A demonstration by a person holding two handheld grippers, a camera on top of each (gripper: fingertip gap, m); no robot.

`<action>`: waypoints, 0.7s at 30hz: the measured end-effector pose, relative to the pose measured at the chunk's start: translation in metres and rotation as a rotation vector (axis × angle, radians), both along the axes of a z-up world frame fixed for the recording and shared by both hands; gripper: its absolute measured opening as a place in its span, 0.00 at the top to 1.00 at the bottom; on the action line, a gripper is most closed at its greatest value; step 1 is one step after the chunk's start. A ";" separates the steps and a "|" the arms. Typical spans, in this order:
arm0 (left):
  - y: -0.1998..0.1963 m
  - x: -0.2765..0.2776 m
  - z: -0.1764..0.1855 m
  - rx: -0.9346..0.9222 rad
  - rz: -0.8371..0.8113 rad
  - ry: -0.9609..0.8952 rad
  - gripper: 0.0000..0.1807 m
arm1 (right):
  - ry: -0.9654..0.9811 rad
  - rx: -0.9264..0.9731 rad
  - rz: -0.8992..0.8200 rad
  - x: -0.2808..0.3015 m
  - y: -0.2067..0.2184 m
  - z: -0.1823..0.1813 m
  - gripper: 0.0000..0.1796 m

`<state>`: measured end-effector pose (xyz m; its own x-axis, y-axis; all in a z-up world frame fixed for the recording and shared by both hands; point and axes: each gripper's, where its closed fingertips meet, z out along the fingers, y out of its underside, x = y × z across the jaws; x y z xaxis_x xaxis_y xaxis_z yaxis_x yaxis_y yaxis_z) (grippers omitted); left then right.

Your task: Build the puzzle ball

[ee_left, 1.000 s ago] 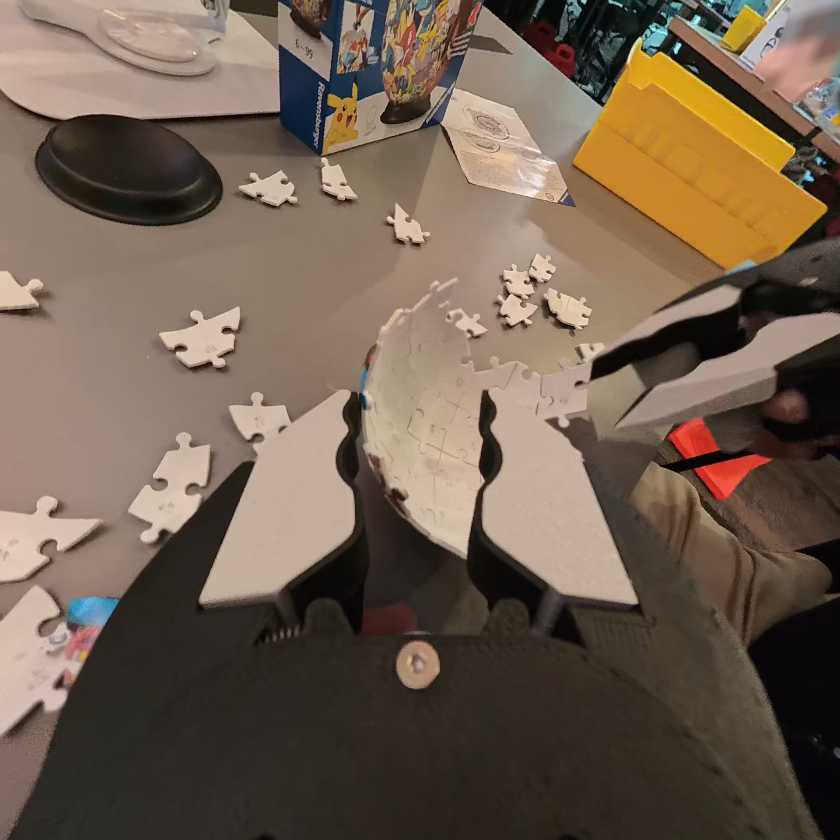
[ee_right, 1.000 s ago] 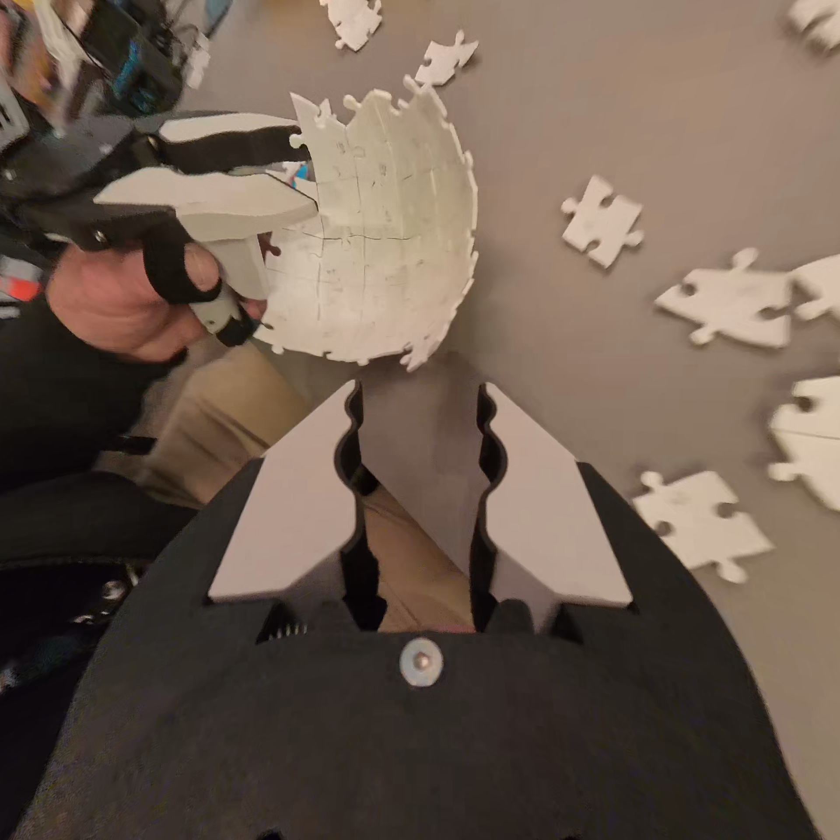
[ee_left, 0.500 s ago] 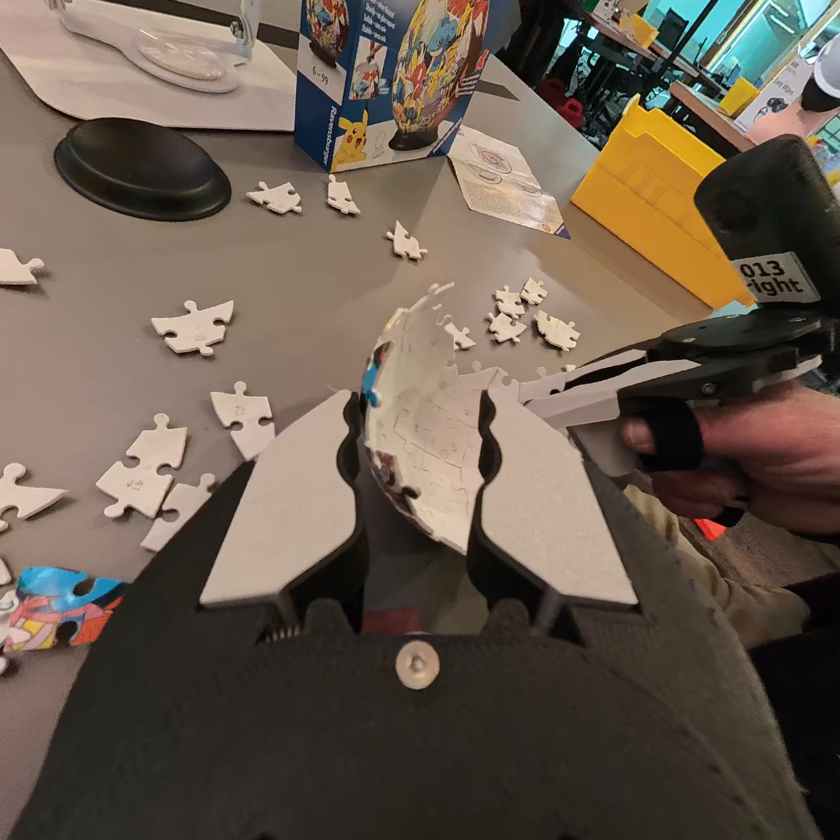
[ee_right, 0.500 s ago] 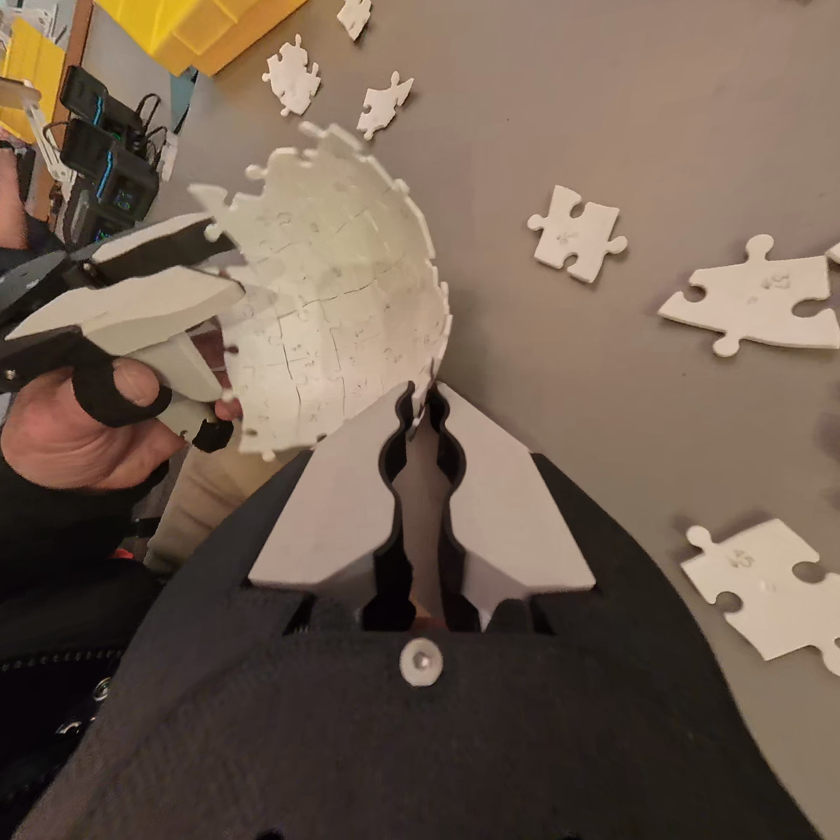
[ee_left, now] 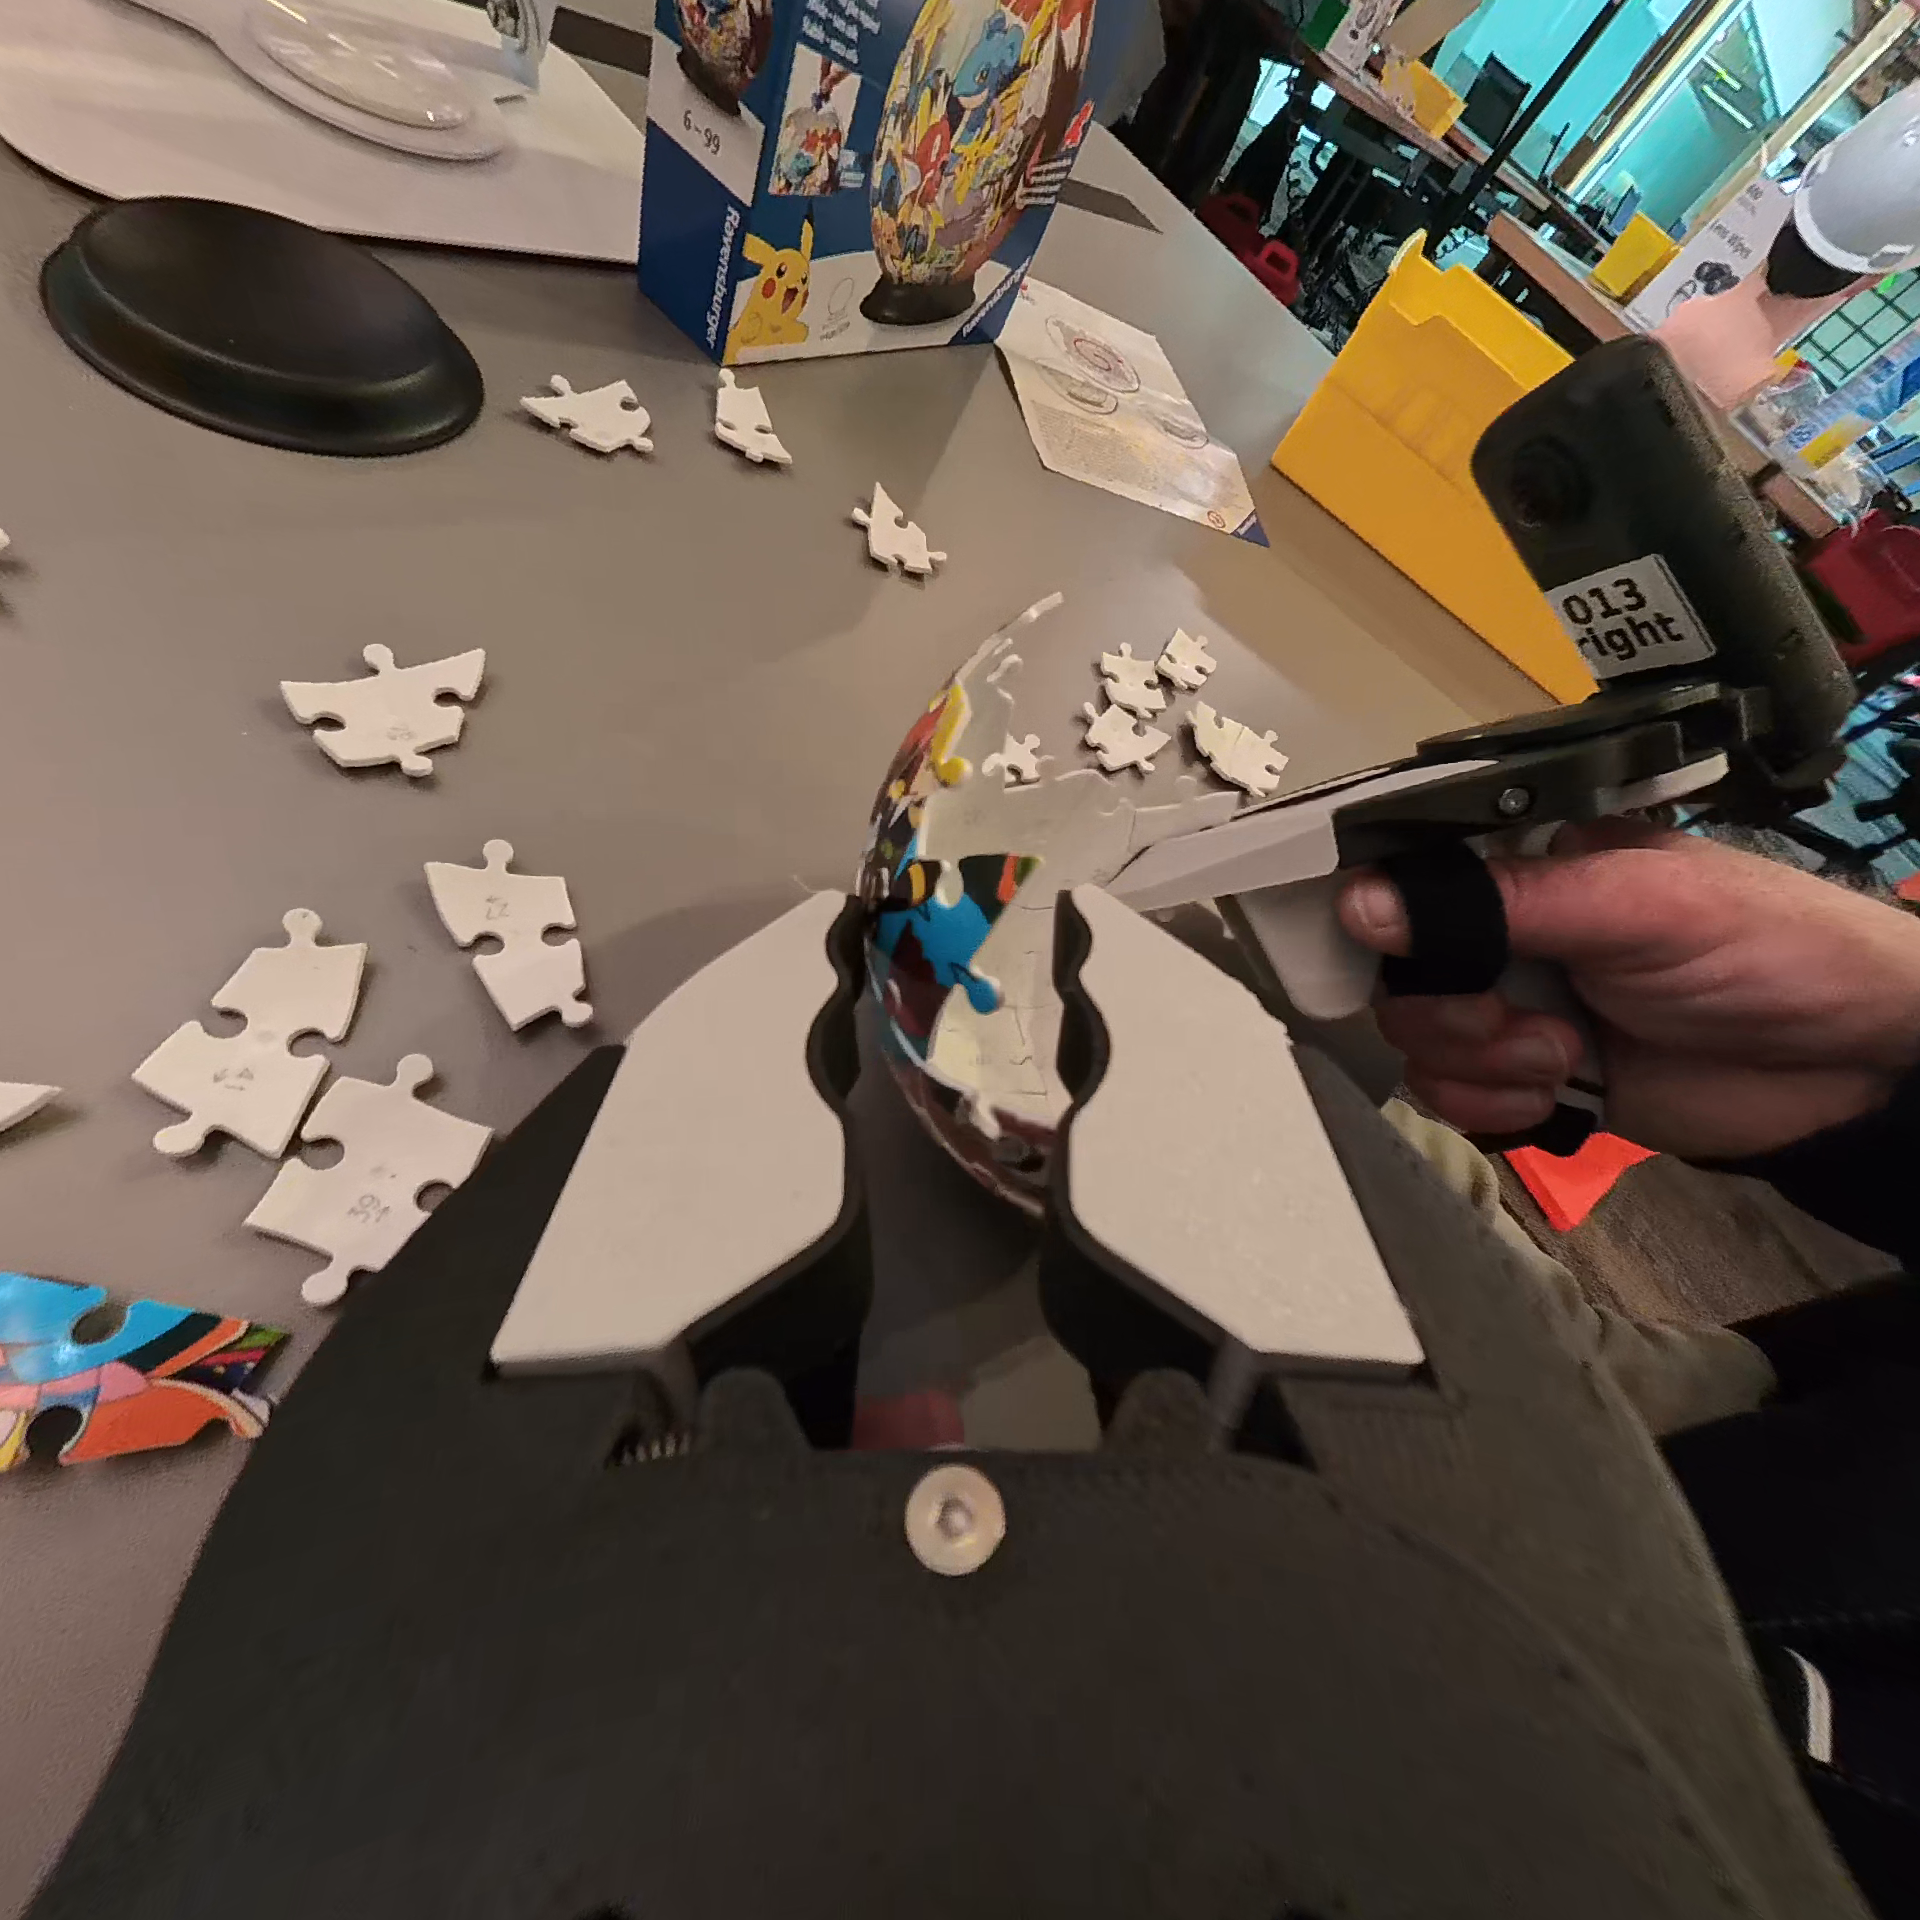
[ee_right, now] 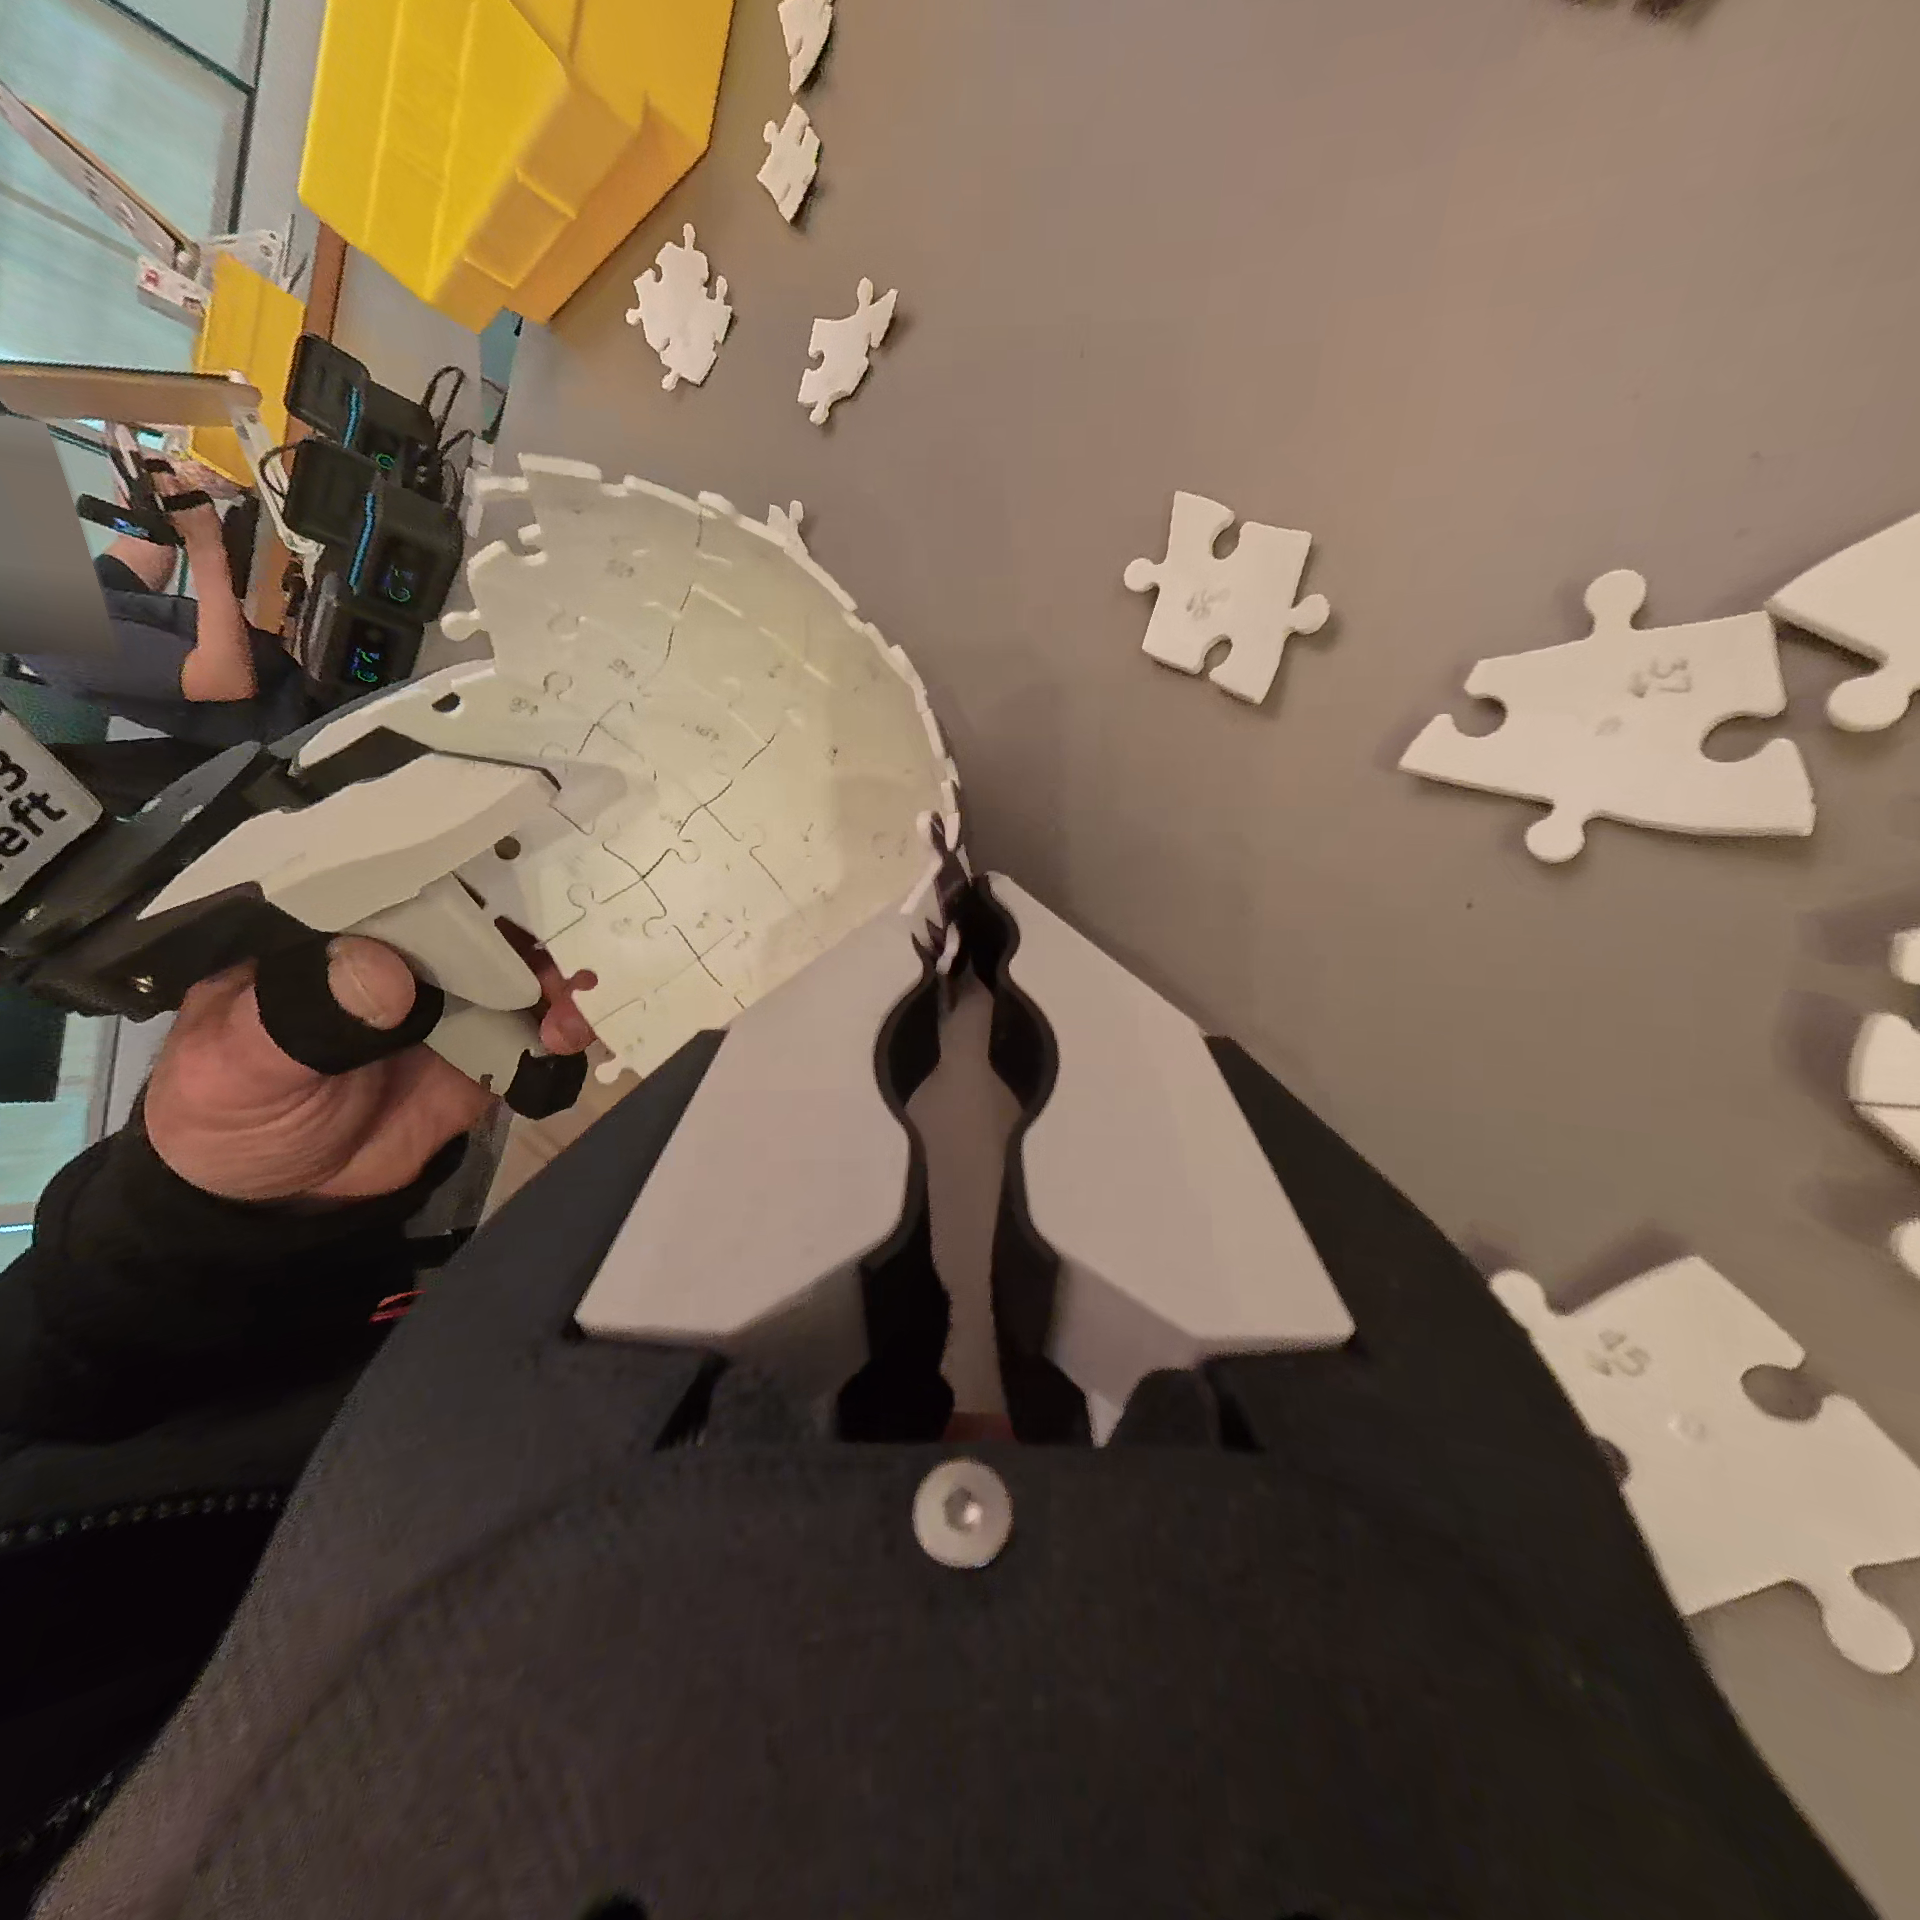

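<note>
The half-built puzzle ball (ee_left: 1039, 821) is a curved shell, white inside and coloured outside, held over the table's near edge. My left gripper (ee_left: 956, 914) is closed across the shell's lower rim. The shell runs slantwise between its fingers. In the right wrist view the ball (ee_right: 707, 748) shows its white inside, with the left gripper (ee_right: 540, 779) on its left rim. My right gripper (ee_right: 966, 904) is nearly closed and pinches the rim on the opposite side. It comes in from the right in the left wrist view (ee_left: 1153, 862). Loose white pieces (ee_left: 390, 707) (ee_right: 1226, 608) lie face down on the grey table.
The puzzle box (ee_left: 862, 177), a black round stand (ee_left: 260, 322) and a leaflet (ee_left: 1132, 436) sit at the back of the table. A yellow bin (ee_left: 1423, 457) (ee_right: 499, 145) stands at the far right edge. Coloured joined pieces (ee_left: 104, 1371) lie at near left. The left gripper's tips are roughly 9 cm from the right gripper's.
My right gripper was open and away from the ball. It moved in and closed on the rim. The ball turned, so more of its coloured outside faces the left wrist camera.
</note>
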<state>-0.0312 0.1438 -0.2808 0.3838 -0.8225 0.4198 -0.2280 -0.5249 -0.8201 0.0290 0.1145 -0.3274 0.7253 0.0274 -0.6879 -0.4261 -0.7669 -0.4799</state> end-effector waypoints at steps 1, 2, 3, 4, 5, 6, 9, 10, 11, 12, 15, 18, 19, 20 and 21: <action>0.000 0.000 0.000 0.002 0.002 0.000 0.81 | 0.006 -0.002 0.003 0.000 0.001 0.000 1.00; 0.001 0.000 0.000 0.004 0.007 0.005 0.81 | 0.008 -0.004 0.016 -0.001 0.001 0.000 1.00; 0.002 -0.001 0.000 0.004 0.014 0.010 0.82 | 0.008 -0.001 0.021 -0.001 0.002 0.000 1.00; 0.003 -0.002 -0.001 0.001 0.019 0.012 0.83 | 0.008 0.005 0.019 0.000 0.004 0.001 1.00; 0.003 -0.003 -0.002 -0.004 0.020 0.013 0.83 | 0.007 0.005 0.020 0.000 0.005 0.001 1.00; 0.003 -0.004 -0.003 -0.006 0.022 0.015 0.83 | 0.008 0.004 0.024 0.000 0.006 0.001 1.00; 0.004 -0.005 -0.004 -0.004 0.032 0.022 0.82 | 0.000 0.015 0.029 -0.001 0.006 0.002 1.00; 0.003 -0.005 -0.004 -0.005 0.032 0.021 0.83 | -0.002 0.017 0.030 -0.001 0.006 0.003 1.00; 0.003 -0.006 -0.004 -0.008 0.035 0.021 0.83 | 0.001 0.017 0.033 -0.001 0.006 0.003 0.98; 0.003 -0.006 -0.004 -0.010 0.040 0.021 0.83 | 0.000 0.014 0.037 -0.002 0.005 0.003 0.96; 0.004 -0.009 -0.006 -0.014 0.062 0.025 0.82 | -0.019 0.025 0.041 -0.003 0.003 0.005 0.95; 0.003 -0.009 -0.007 -0.017 0.060 0.027 0.82 | -0.038 0.038 0.042 -0.003 0.003 0.007 0.95; 0.002 -0.009 -0.007 -0.019 0.059 0.026 0.82 | -0.045 0.040 0.040 -0.002 0.004 0.007 0.95; 0.002 -0.009 -0.007 -0.020 0.057 0.026 0.82 | -0.058 0.042 0.040 -0.001 0.004 0.006 0.96; 0.002 -0.009 -0.006 -0.019 0.059 0.025 0.82 | -0.073 0.044 0.041 -0.001 0.004 0.006 0.97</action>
